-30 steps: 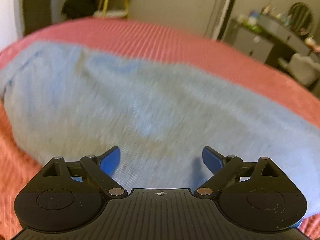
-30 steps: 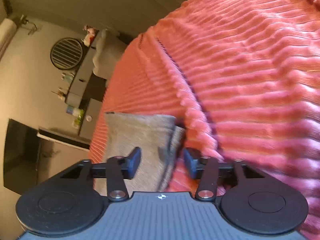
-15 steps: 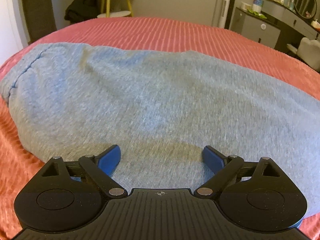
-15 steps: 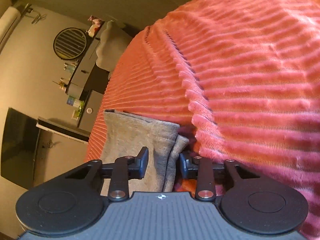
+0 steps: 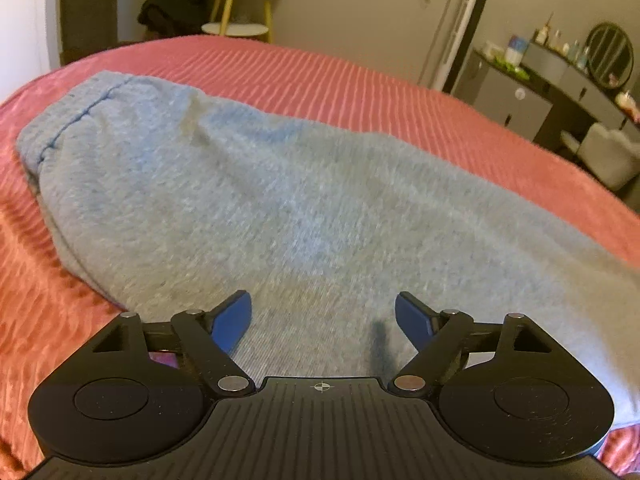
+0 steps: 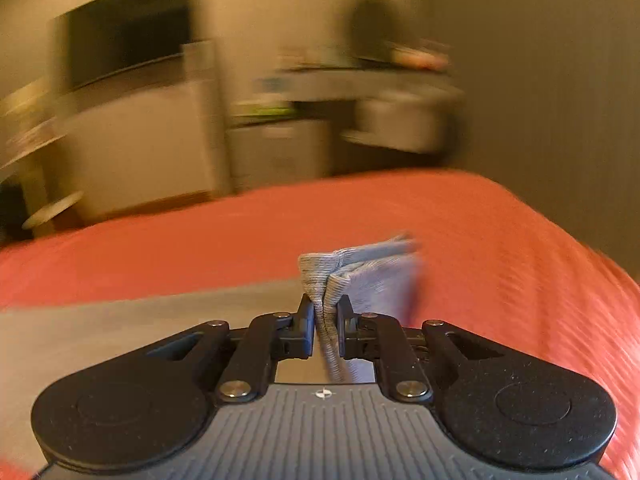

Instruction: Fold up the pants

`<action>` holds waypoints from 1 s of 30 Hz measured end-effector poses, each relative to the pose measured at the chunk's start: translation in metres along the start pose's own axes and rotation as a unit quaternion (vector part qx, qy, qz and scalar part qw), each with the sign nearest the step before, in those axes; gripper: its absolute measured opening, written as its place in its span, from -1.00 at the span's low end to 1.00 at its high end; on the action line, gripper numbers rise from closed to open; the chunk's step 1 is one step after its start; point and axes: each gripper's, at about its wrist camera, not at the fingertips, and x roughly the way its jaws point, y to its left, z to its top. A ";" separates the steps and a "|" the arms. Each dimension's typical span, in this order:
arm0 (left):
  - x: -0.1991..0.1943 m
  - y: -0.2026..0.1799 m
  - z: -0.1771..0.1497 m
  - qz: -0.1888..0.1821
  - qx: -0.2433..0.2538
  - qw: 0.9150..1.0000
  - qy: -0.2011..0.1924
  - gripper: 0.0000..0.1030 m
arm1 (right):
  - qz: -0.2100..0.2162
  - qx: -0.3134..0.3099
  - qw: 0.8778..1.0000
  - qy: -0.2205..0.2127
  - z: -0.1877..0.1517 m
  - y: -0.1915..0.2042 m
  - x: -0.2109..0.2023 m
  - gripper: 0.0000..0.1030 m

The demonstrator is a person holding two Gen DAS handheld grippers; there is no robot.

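Pants: grey pants (image 5: 280, 208) spread on the red bed (image 5: 360, 80), directly ahead of and under the left hand-held gripper (image 5: 323, 316).
Left hand-held gripper: jaws wide, just narrowing, gripping nothing.
Right hand-held gripper (image 6: 325, 320): just clamped onto a bunched pants edge (image 6: 348, 268), lifted above the bed.

Soft grey knit pants (image 5: 304, 208) on a ribbed plush red bedspread (image 5: 360, 80); matt black plastic tongs (image 6: 325, 320)
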 end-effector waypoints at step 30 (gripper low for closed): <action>0.083 -0.193 0.017 -0.231 0.102 0.950 0.183 0.16 | 0.173 0.464 0.865 0.080 -0.127 -0.028 0.001 -0.07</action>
